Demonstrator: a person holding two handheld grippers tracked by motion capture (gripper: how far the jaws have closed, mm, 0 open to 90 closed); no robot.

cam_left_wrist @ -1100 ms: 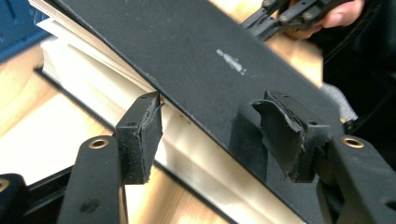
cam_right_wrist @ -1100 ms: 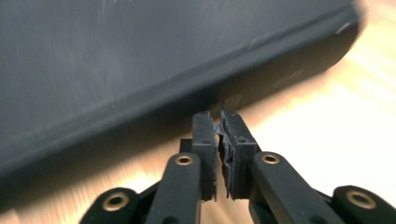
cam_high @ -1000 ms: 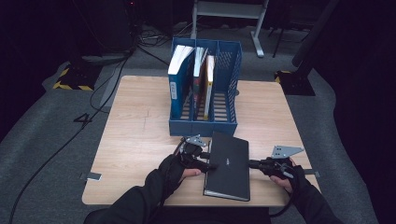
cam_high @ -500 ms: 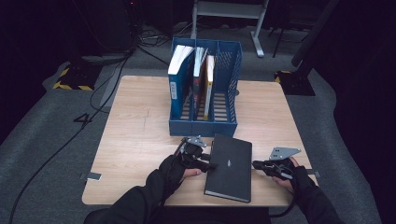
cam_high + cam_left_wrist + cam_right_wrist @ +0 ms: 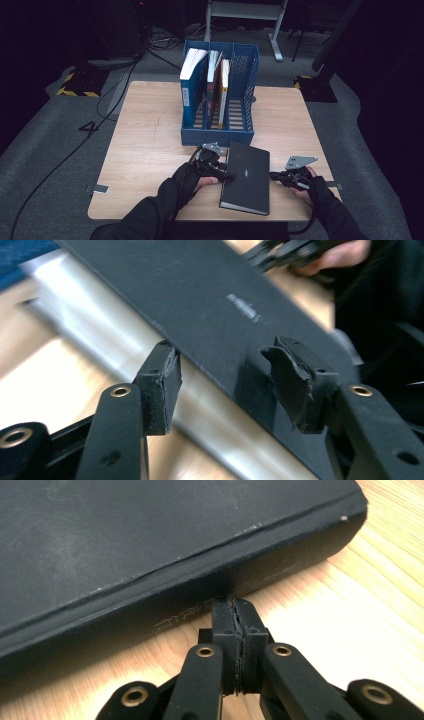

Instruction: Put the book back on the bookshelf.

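A black hardcover book (image 5: 247, 175) lies flat near the table's front edge. My left gripper (image 5: 227, 175) sits at its left long edge. In the left gripper view its jaws (image 5: 227, 385) stand open astride the edge of the black cover (image 5: 210, 295), with pale page edges (image 5: 125, 350) below. They have just been opening, and the pads (image 5: 162, 385) are not pressing on the cover. My right gripper (image 5: 274, 176) is at the book's right side. Its jaws (image 5: 235, 605) are shut, tips against the spine (image 5: 190, 610).
A blue slotted file holder (image 5: 240, 132) stands just behind the book and holds three upright books (image 5: 192, 80). The wooden table (image 5: 145, 145) has bare room to the left and right. The person's dark sleeves come in from the bottom edge.
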